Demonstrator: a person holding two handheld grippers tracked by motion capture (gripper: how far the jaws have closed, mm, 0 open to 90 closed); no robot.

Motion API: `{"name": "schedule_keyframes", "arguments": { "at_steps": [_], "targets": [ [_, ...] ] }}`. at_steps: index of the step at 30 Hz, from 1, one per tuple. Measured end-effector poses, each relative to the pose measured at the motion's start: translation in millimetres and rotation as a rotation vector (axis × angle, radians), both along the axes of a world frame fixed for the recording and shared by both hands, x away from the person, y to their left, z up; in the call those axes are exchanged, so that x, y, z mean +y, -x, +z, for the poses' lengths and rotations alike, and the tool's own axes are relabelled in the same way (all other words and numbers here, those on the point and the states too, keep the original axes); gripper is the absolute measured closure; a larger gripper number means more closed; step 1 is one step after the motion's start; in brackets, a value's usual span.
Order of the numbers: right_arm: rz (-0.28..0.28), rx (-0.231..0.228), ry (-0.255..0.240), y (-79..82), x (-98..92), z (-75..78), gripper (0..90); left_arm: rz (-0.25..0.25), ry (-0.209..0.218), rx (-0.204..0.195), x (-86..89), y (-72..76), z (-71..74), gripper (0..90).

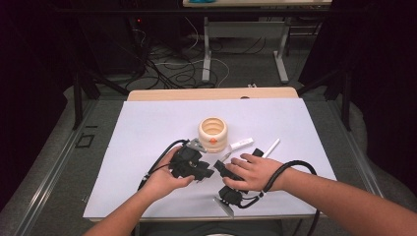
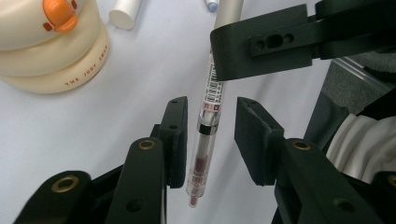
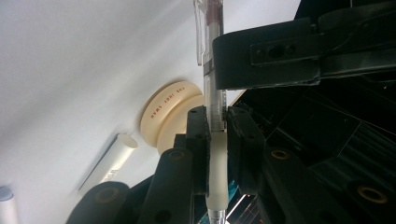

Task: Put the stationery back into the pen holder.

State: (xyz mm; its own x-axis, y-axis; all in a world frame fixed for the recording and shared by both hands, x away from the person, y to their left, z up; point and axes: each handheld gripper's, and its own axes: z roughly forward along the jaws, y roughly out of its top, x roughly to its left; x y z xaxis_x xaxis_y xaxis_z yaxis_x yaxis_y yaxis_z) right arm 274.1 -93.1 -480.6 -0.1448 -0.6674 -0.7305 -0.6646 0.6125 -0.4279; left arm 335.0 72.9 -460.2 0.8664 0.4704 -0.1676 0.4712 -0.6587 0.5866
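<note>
Clear-barrelled pen (image 2: pixel 207 121) with dark red ink, barcode label and grey grip, held off the white surface (image 1: pixel 147 128) between the two grippers, at about 5 o'clock from the cream holder (image 1: pixel 213 132). Right gripper (image 3: pixel 217 122) clamped tight on the pen's pale grip section, fingers (image 3: pixel 198 140) pressed against both sides. Left gripper (image 2: pixel 210 135) around the clear barrel near the tip end, fingers (image 2: pixel 175 140) either side of it with gaps showing, not yet touching; narrowly open. In the high view, left gripper (image 1: pixel 192 164) and right gripper (image 1: pixel 231 184) close together near the surface's 6 o'clock edge, a hand on each. Holder ribbed, orange duck bill on its side, red lettering round the base. White tube (image 1: pixel 242 144) at 3 o'clock of the holder, white pen (image 1: pixel 271 147) just beyond it, both flat on the surface.
</note>
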Motion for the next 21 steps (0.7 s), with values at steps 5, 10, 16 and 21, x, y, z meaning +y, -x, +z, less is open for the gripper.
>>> {"name": "schedule_keyframes", "arguments": {
  "at_steps": [5, 10, 16, 21],
  "targets": [
    [0.011, 0.002, 0.003, 1.7, 1.1, -1.4, 79.8, -0.002, -0.020, 0.003, -5.5, -0.1, -1.7, 68.8],
    [0.011, -0.002, 0.012, 3.0, 2.2, -1.9, 79.8, 0.008, -0.028, 0.013, -9.7, 1.0, -2.4, 72.3],
    [0.014, -0.002, 0.011, 3.2, 2.5, -2.3, 79.8, 0.020, -0.034, 0.010, -10.9, 2.1, -2.4, 76.0],
    [0.012, -0.002, 0.015, 3.2, 2.9, -2.5, 79.8, -0.002, -0.059, -0.002, -10.9, 2.3, -1.7, 77.7]
  ]
}}
